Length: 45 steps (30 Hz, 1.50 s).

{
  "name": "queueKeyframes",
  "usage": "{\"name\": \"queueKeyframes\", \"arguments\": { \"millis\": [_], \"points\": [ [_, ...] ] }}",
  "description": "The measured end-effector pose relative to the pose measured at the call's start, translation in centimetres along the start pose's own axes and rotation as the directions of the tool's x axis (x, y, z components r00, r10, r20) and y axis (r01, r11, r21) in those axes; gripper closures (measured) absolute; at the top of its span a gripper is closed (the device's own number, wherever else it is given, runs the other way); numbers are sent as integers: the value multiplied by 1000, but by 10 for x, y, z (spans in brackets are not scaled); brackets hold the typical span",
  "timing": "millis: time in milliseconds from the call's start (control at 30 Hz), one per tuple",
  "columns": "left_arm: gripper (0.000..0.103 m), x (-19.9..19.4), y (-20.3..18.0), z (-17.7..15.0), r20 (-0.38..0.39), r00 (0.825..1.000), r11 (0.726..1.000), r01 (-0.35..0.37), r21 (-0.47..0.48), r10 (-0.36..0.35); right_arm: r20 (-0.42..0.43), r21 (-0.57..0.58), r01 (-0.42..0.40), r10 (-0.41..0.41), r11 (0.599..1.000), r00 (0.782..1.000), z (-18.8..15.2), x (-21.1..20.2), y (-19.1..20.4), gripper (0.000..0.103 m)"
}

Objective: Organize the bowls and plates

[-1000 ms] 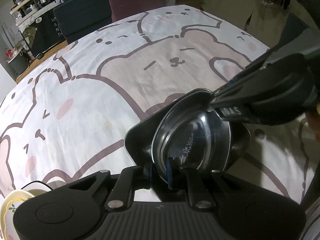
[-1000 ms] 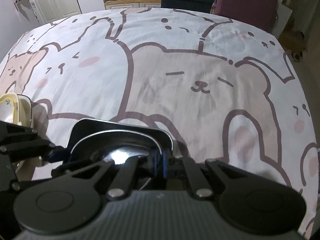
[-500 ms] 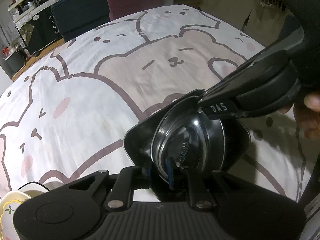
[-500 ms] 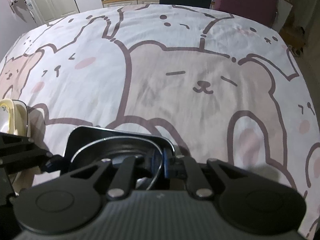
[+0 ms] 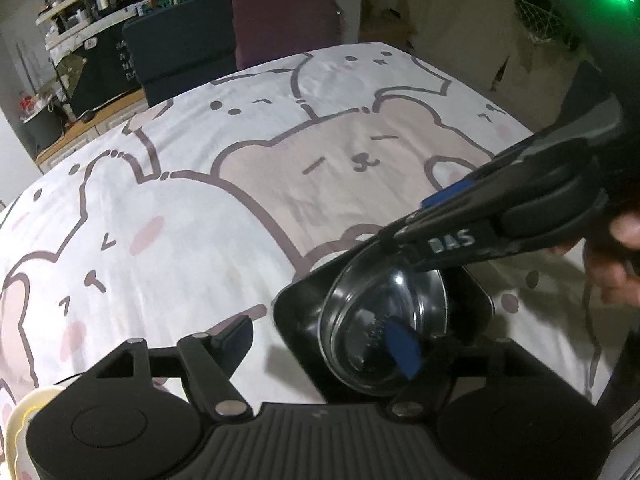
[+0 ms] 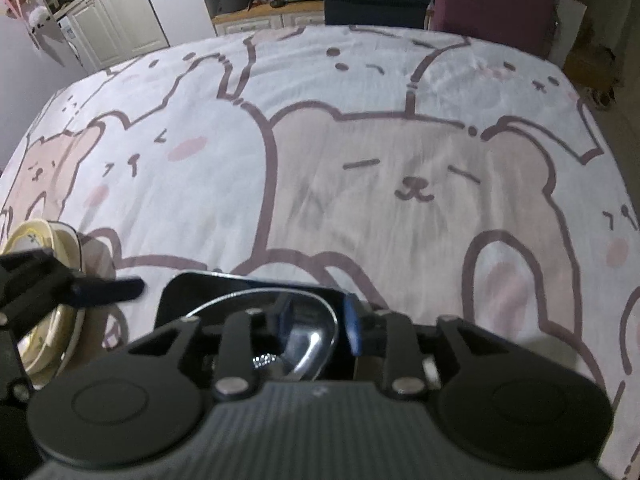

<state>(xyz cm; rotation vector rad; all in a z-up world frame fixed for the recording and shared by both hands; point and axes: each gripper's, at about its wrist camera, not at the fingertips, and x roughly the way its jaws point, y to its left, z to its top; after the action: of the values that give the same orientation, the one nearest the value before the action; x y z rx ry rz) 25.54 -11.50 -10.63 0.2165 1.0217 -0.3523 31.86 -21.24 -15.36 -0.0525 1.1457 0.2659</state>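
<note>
A dark glass bowl [image 5: 376, 320] sits inside a black square plate [image 5: 298, 312] on the bear-print cloth. My left gripper [image 5: 320, 340] is opening wide. One blue pad is inside the bowl, the other finger is outside the plate's near corner, and neither presses on anything. Across the bowl, my right gripper [image 5: 400, 234] hangs over the far rim. In the right wrist view the right gripper [image 6: 318, 318] is also opening. The bowl's shiny rim [image 6: 330, 320] passes loose between its blue pads, above the black plate [image 6: 180, 292].
Cream plates [image 6: 36, 240] are stacked at the table's left, behind the left gripper's fingers [image 6: 108, 286]. A cream plate rim [image 5: 18, 420] also shows at the lower left. A hand [image 5: 616, 268] holds the right gripper. Dark and maroon chairs [image 5: 232, 36] stand beyond the far edge.
Both grippers were shut on opposite rims of the bowl. Both have now let go, the left parting much wider. The bowl stays in the black plate.
</note>
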Motion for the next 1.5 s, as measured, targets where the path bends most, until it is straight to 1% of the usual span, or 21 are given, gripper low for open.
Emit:
{"name": "queueKeyframes", "arguments": {
  "millis": [33, 100, 167, 200, 233, 267, 333, 400, 467, 533, 600, 700, 800, 900, 1100, 1200, 1333, 1467, 1500],
  "points": [
    [29, -1, 2, 0, 3, 1000, 1000, 0, -11, 0, 12, -1, 9, -9, 1000, 1000, 0, -3, 0, 57],
    [26, -5, 5, 0, 9, 1000, 1000, -1, -27, 1, 33, -3, 25, -25, 1000, 999, 0, -9, -1, 55],
    [19, -8, 9, 1, 22, 1000, 999, -3, -42, 3, 46, 4, 24, -25, 1000, 999, 1, -14, -3, 52],
    [12, -10, 10, 0, 30, 1000, 999, -5, -51, 6, 55, 9, 23, -24, 1000, 998, 1, -16, -4, 49],
    [8, -12, 12, 0, 40, 999, 998, -6, -62, 9, 69, 12, 21, -22, 1000, 997, 1, -20, -4, 43],
    [6, -15, 14, 0, 52, 999, 997, -7, -73, 11, 82, 15, 21, -23, 1000, 996, 0, -22, -5, 34],
    [1, -18, 18, -1, 69, 998, 995, -3, -95, 10, 125, 29, 21, -24, 999, 992, -2, -29, -8, 27],
    [0, -22, 23, -3, 84, 996, 992, 4, -127, 7, 157, 44, 12, -19, 999, 987, -4, -35, -12, 19],
    [0, -24, 28, -4, 93, 996, 988, 11, -156, 4, 178, 56, -1, -9, 998, 984, -7, -39, -16, 7],
    [0, -25, 32, -5, 97, 995, 983, 7, -181, 11, 198, 56, -5, -7, 998, 980, -10, -43, -20, 0],
    [0, -25, 35, -6, 96, 995, 981, -4, -192, 23, 203, 61, -3, -10, 998, 979, -14, -46, -23, 0],
    [0, -23, 39, -6, 67, 997, 980, -12, -197, 26, 195, 81, -10, -6, 997, 981, -20, -47, -30, 0],
    [0, -19, 44, -8, 41, 998, 977, -40, -209, 49, 179, 88, 28, -43, 996, 983, -24, -43, -36, 0],
    [0, -15, 48, -9, 11, 997, 977, -75, -198, 79, 140, 97, 55, -69, 994, 988, -30, -36, -45, 0],
    [0, -3, 56, -9, -53, 991, 969, -131, -210, 122, 36, 73, 67, -70, 995, 997, -37, -18, -54, 0],
    [0, 1, 56, -6, -66, 991, 967, -127, -221, 115, 8, 62, 57, -57, 996, 998, -40, -13, -56, 1],
    [0, 6, 52, -3, -69, 990, 971, -133, -199, 121, -16, 68, 19, -18, 997, 1000, -37, -12, -55, 8],
    [0, 14, 47, -2, -92, 987, 975, -148, -167, 134, -34, 52, 16, -14, 999, 999, -37, -9, -52, 18],
    [0, 15, 46, -2, -97, 986, 976, -148, -160, 134, -39, 49, 17, -15, 999, 999, -36, -8, -51, 18]
  ]
}}
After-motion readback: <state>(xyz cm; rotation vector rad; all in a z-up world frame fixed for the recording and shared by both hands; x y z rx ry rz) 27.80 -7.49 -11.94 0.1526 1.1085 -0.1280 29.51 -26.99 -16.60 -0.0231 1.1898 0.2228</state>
